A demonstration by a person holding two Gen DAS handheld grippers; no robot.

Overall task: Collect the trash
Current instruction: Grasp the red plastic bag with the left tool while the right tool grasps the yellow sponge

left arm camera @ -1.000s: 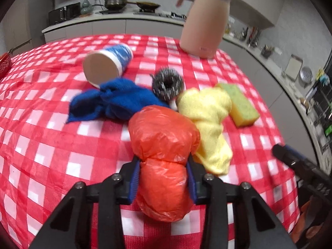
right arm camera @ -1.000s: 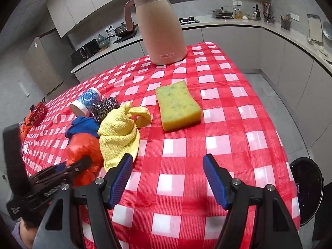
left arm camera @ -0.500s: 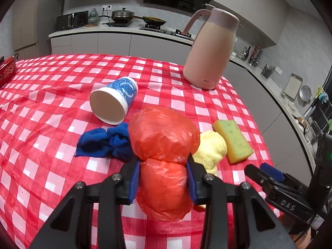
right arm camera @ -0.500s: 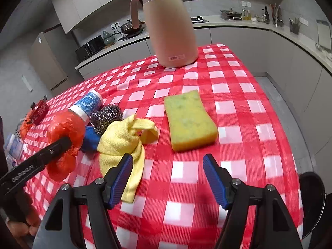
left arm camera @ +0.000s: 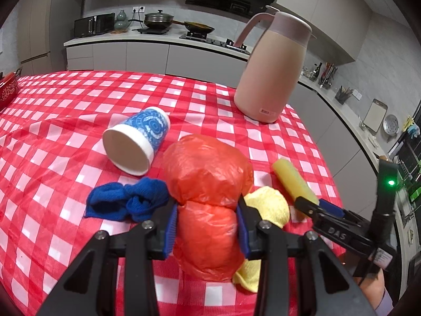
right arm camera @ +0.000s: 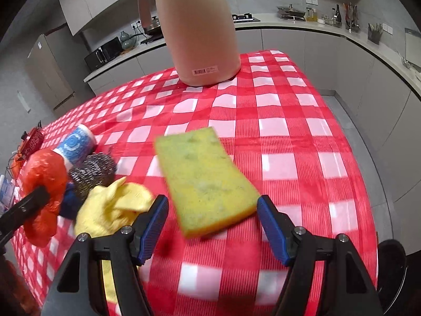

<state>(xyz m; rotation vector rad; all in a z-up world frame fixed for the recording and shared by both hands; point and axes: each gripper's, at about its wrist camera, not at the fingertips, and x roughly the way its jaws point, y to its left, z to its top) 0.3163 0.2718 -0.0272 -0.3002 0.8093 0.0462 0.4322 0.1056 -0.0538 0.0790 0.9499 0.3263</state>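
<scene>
My left gripper (left arm camera: 208, 226) is shut on a crumpled orange plastic bag (left arm camera: 208, 184), held above the red checked tablecloth (left arm camera: 65, 110); the same bag (right arm camera: 44, 181) shows at the left of the right wrist view. A blue patterned paper cup (left arm camera: 136, 142) lies on its side behind the bag. My right gripper (right arm camera: 213, 226) is open, its blue pads on either side of the near end of a yellow-green sponge (right arm camera: 205, 179) without touching it. In the left wrist view the right gripper (left arm camera: 318, 208) comes in from the right, beside the sponge (left arm camera: 294, 181).
A blue cloth (left arm camera: 129, 202), a yellow cloth (right arm camera: 113, 208) and a steel scourer (right arm camera: 92, 171) lie bunched together. A tall pink jug (left arm camera: 273, 65) stands at the far side. A dark bin (right arm camera: 392, 266) sits on the floor past the table's right edge. A red pot (left arm camera: 8, 89) is far left.
The left gripper has lifted the orange bag up and back from the pile. The right gripper has moved forward, so the sponge now lies between its open fingers.
</scene>
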